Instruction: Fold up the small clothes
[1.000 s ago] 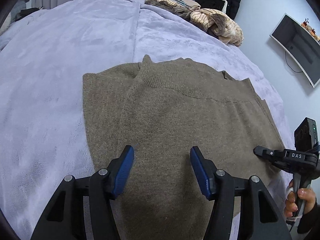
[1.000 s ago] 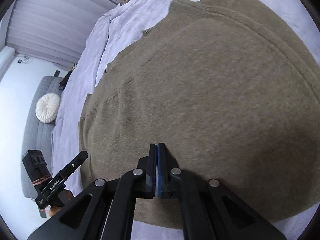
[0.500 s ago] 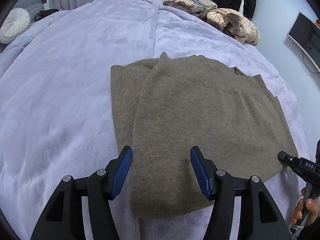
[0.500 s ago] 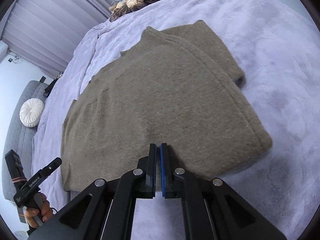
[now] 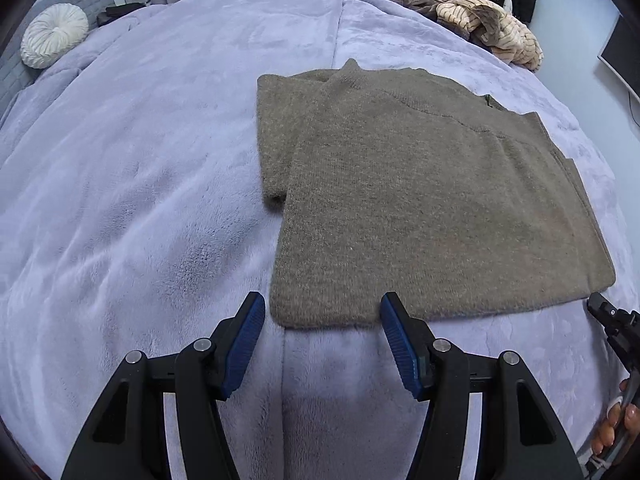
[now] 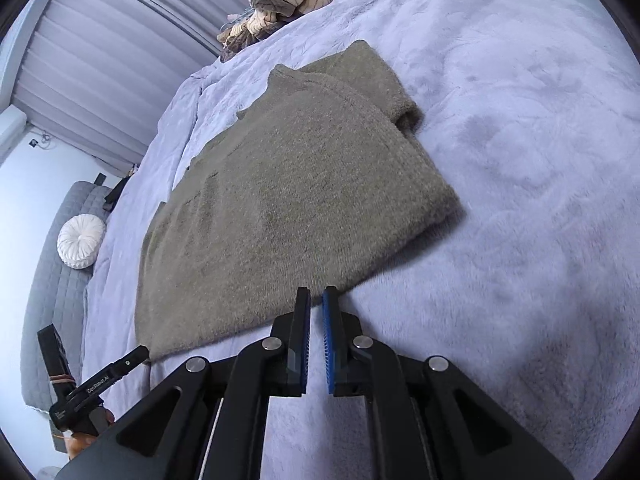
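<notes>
Olive-brown knit, a folded sweater (image 5: 420,200) lay flat on the lavender plush blanket (image 5: 140,200), right of the bed's middle in the left wrist view. A second earlier both grippers hung over the knit; they had since drawn back past its near hem, so more blanket showed. The left gripper (image 5: 322,336) kept its ribbed blue pads (image 5: 400,344) wide apart, nothing between them. The right gripper (image 6: 316,336), clamped before, was opening to a narrow slit, empty. The sweater formed a thick rectangle with a ribbed collar. Striped beige clothes (image 5: 480,24) sat heaped far off, a round white cushion (image 5: 54,40) at the left
</notes>
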`<state>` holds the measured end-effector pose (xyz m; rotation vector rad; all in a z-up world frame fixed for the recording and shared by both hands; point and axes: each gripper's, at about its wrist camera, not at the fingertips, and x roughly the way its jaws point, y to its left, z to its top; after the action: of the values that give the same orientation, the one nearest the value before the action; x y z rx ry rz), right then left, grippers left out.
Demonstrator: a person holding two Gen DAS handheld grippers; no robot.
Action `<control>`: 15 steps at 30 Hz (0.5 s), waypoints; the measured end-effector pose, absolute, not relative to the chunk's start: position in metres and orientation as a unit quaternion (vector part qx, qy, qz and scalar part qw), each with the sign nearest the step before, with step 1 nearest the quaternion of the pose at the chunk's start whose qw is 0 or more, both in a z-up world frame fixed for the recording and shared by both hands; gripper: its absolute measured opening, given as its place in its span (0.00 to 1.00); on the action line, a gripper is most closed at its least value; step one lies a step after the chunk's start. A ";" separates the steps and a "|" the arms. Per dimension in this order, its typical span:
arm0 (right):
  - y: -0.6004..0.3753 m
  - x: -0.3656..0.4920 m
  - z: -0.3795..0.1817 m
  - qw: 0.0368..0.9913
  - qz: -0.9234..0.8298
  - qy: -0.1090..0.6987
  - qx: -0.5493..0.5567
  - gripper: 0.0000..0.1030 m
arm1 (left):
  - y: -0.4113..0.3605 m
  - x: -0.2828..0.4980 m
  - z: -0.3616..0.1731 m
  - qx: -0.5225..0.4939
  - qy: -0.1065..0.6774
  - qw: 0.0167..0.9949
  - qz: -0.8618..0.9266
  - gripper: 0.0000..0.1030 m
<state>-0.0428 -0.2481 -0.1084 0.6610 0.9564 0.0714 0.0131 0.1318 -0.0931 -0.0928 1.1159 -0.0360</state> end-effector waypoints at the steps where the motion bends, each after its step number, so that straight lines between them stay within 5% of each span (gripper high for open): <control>1: -0.248 -0.046 -0.108 0.836 0.036 0.450 0.314 0.15 | 0.130 0.009 -0.091 -0.041 0.527 0.848 -0.017 0.60; 7: -0.242 -0.069 -0.098 0.844 0.051 0.430 0.317 0.51 | 0.121 -0.010 -0.084 -0.031 0.516 0.856 -0.017 0.65; 12: -0.231 -0.083 -0.088 0.847 0.072 0.427 0.307 0.63 | 0.118 -0.022 -0.082 -0.040 0.502 0.864 -0.025 0.72; 15: -0.221 -0.085 -0.085 0.847 0.086 0.429 0.300 0.68 | 0.120 -0.028 -0.083 -0.049 0.497 0.866 -0.030 0.99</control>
<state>-0.0854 -0.2206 -0.0851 0.6327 0.9054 0.1809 -0.0280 0.1197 -0.0826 -0.1025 1.0412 -0.0626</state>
